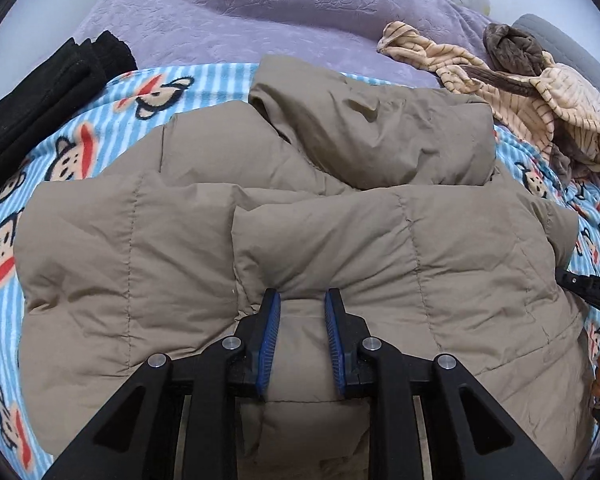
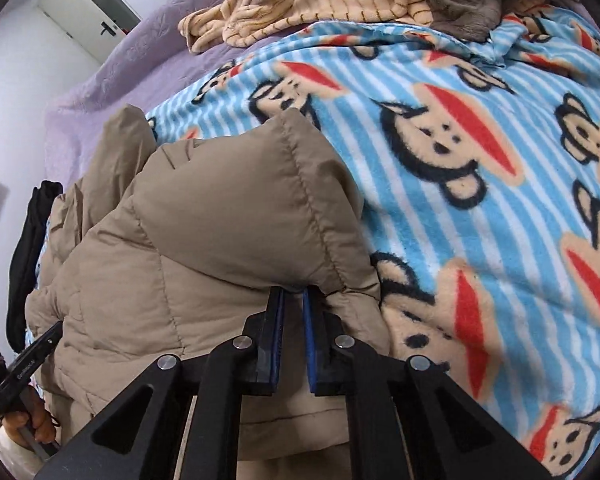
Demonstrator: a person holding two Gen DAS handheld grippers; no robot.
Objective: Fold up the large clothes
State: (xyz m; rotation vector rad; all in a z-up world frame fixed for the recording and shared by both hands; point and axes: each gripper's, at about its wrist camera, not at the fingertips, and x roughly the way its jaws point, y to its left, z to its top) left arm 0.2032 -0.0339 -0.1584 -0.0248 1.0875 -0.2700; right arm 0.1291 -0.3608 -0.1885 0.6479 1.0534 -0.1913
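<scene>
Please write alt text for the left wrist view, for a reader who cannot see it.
The left tongs pinch a puffy fold of a tan padded jacket lying on a blue striped monkey-print blanket. Beyond lie a purple bedspread, black clothing and striped beige clothes.

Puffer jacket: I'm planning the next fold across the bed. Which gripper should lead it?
Probably the right gripper: it pinches the tan puffer jacket at its outer edge beside bare monkey blanket. The left gripper grips a mid-body bulge.

Tan puffer jacket [image 1: 300, 208] fills the centre of the frame, quilted and puffy, partly folded, sleeves doubled over the body, hood bunched toward the upper middle.
</scene>
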